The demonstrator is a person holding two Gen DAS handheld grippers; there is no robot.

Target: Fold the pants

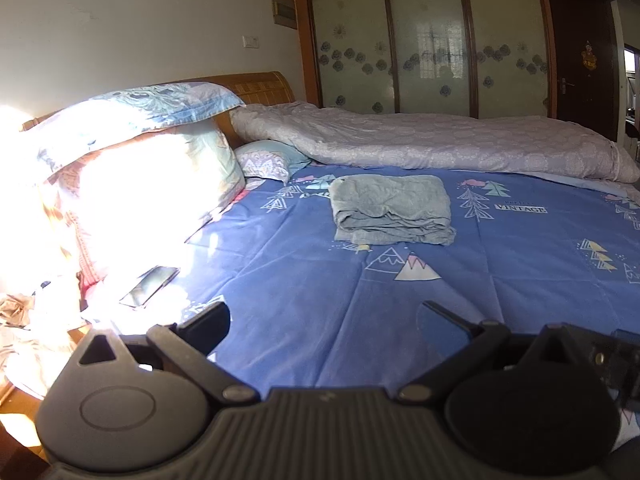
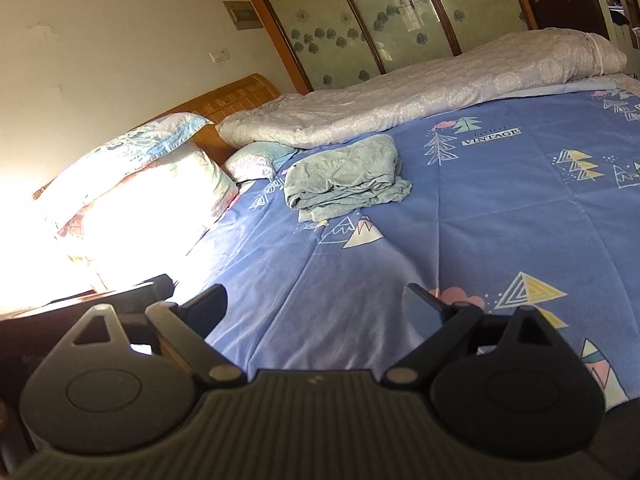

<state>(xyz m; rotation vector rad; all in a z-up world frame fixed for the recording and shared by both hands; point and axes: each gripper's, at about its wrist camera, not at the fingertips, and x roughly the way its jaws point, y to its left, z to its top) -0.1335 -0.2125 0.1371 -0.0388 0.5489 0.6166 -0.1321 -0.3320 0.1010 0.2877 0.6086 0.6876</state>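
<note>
I find the pants [image 1: 390, 208] folded on the bed [image 1: 500, 280], well ahead of both tools; my left tool [image 1: 324, 316] and right tool [image 2: 316, 300] gape wide (each holds nothing).

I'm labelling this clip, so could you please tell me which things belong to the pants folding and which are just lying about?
Belongs to the job:
- folded grey pants
- left gripper, open
- right gripper, open

Just lying about:
- phone
- pillows
- rolled quilt
</note>
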